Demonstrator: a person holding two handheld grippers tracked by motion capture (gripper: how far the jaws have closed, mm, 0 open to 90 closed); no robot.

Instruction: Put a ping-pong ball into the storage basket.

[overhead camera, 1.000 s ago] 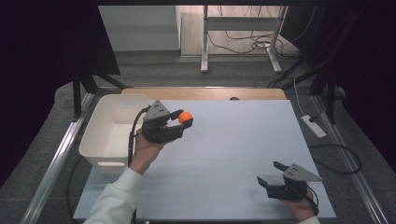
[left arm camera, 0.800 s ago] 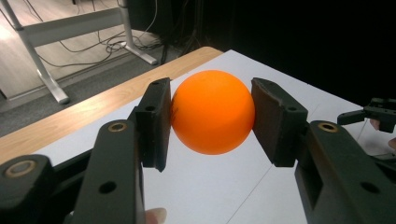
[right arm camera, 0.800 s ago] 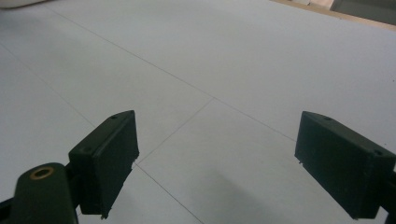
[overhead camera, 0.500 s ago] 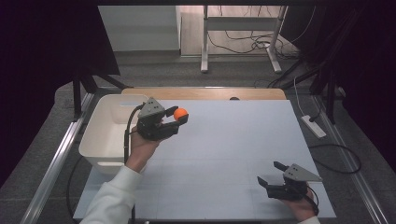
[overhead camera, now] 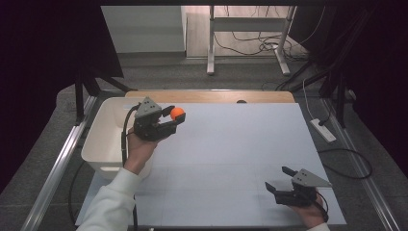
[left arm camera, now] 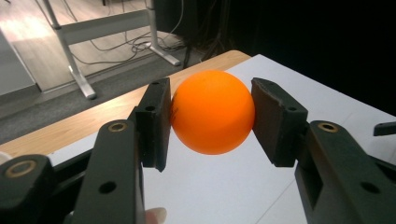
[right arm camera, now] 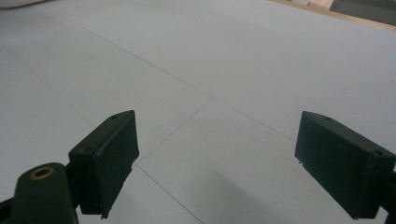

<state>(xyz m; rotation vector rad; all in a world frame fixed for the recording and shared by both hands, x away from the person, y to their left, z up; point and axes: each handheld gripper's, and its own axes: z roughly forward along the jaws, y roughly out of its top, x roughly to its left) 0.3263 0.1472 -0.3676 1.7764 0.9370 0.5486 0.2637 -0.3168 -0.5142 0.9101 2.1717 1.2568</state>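
An orange ball [overhead camera: 177, 113] [left arm camera: 213, 112] is clamped between the two black pads of my left gripper [overhead camera: 174, 118] [left arm camera: 211, 122], held in the air just right of the white bin [overhead camera: 104, 139]. Both pads press on the ball's sides. My right gripper [overhead camera: 281, 180] [right arm camera: 219, 163] rests low over the white table [overhead camera: 231, 144] near the front right corner. Its jaws stand wide apart with nothing between them.
The white bin sits at the table's left edge, beside the left hand. A wooden strip [overhead camera: 211, 96] runs along the table's far edge. Beyond it are a desk frame [overhead camera: 245, 33] and cables on the floor. A power strip [overhead camera: 323, 130] lies to the right.
My left gripper has carried the orange ball a little to the left, nearer the white bin. The right gripper has stayed where it was.
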